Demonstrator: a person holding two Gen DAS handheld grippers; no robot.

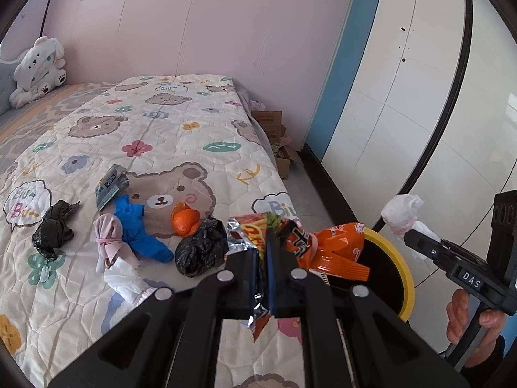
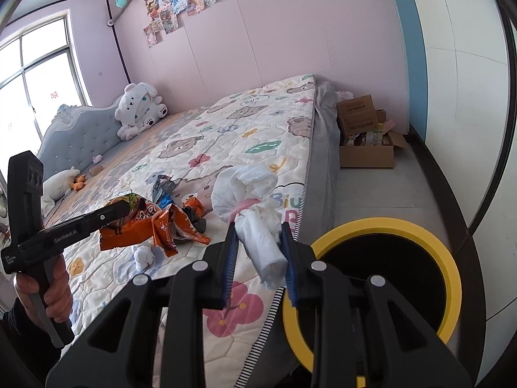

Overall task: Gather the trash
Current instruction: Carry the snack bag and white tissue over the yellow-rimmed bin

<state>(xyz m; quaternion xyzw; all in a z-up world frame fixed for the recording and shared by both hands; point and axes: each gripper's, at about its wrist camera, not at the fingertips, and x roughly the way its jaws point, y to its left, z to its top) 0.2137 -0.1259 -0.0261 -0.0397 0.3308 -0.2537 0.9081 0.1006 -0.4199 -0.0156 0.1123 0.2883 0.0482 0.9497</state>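
My left gripper (image 1: 269,242) is shut on an orange foil snack wrapper (image 1: 326,242) and holds it over the bed's edge, beside the bin. The wrapper also shows in the right wrist view (image 2: 152,223). My right gripper (image 2: 260,229) is shut on a white tissue bundle tied with a pink band (image 2: 255,200), held above the bed's edge just left of the yellow-rimmed black bin (image 2: 449,258). In the left wrist view the bundle (image 1: 402,215) hangs right of the bin (image 1: 402,265). On the quilt lie a black bag (image 1: 202,247), orange peel (image 1: 184,221), a blue glove (image 1: 139,226), a pink-white bundle (image 1: 110,236).
Another black bag (image 1: 53,229), a dark packet (image 1: 111,186) and white tissue (image 1: 124,279) lie on the bear-print quilt (image 1: 168,129). A plush toy (image 1: 37,68) sits at the headboard. Cardboard boxes (image 2: 365,135) stand on the floor past the bed. White wardrobe doors (image 1: 420,97) lie to the right.
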